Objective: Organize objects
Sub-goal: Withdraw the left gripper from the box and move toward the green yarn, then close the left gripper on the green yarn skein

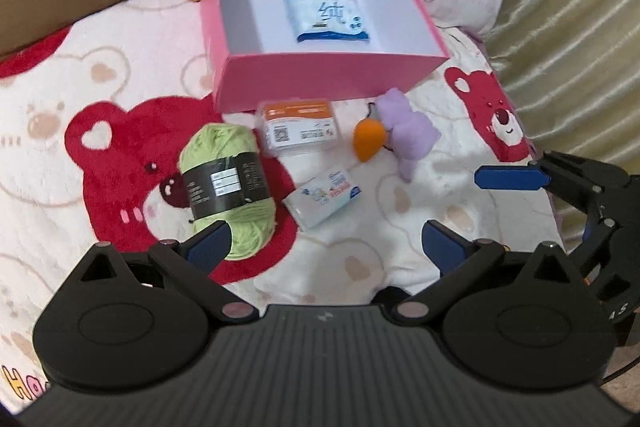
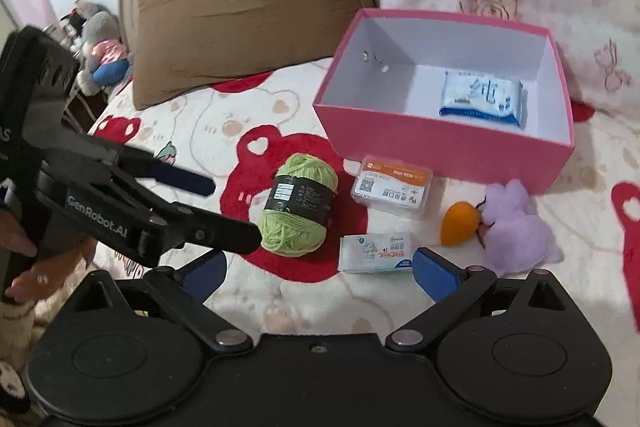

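Fingers (image 1: 208, 247) wide apart, nothing between

1. The box (image 1: 320, 83) is showing pink outside, white inside.
2. The yarn (image 1: 228, 183) is glowing light green, black-banded.
3. The blanket (image 1: 120, 75) is displaying red bears on cream.
4. The plush (image 2: 516, 227) is looking lilac.

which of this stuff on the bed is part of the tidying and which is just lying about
Part of the job:
pink box
tissue pack in the box
green yarn
orange-label case
small tissue packet
purple plush toy

Just lying about:
brown pillow
bear blanket
stuffed toy beside the bed
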Demonstrator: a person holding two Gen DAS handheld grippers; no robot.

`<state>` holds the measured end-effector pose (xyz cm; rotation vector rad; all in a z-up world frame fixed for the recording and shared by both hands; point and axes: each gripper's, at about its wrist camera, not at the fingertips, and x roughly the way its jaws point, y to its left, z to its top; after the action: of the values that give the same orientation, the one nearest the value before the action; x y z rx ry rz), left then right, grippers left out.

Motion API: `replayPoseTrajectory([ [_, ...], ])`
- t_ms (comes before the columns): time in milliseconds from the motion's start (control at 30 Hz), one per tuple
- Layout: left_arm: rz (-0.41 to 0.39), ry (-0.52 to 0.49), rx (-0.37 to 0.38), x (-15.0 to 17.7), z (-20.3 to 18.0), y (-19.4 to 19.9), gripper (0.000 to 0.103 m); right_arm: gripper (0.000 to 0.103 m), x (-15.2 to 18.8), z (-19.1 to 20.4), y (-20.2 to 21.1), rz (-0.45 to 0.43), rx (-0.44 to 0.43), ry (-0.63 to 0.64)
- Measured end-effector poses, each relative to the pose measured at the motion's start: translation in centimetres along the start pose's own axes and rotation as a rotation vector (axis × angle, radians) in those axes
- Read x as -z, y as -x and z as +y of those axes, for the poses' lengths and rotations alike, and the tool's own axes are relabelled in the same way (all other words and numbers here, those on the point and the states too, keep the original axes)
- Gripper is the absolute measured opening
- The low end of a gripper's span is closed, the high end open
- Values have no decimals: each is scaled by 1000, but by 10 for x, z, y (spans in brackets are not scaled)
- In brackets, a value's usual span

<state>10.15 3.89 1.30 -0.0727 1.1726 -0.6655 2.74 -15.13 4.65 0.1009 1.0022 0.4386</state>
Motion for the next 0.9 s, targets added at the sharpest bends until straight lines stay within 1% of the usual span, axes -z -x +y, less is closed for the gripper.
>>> replayPoseTrajectory([
  [100,-19,14,-24,4,10,-6,103,101,2,2,-11,-10,10,0],
  [233,-46,49,-45,7,26,-14,103,101,4,11,-25,-19,30,56],
  [333,-71,71,-129,10,39,-22,103,101,5,21,-37,7,28,98],
  [400,-81,81,-162,13,47,-26,103,101,7,28,-46,33,39,132],
  [500,-107,119,-134,17,61,-29,103,101,8,37,-56,44,45,179],
  [600,-110,191,-62,17,76,-35,102,101,10,41,-67,37,41,181],
  [667,-133,218,-33,16,80,-37,101,101,14,45,-75,20,51,207],
  [767,-181,196,-52,18,81,-37,101,100,22,58,-89,8,79,300],
  [833,-190,189,-64,21,85,-41,101,100,24,66,-95,-2,75,338],
  [900,-189,205,-59,23,90,-44,100,100,24,71,-98,-34,62,360],
])
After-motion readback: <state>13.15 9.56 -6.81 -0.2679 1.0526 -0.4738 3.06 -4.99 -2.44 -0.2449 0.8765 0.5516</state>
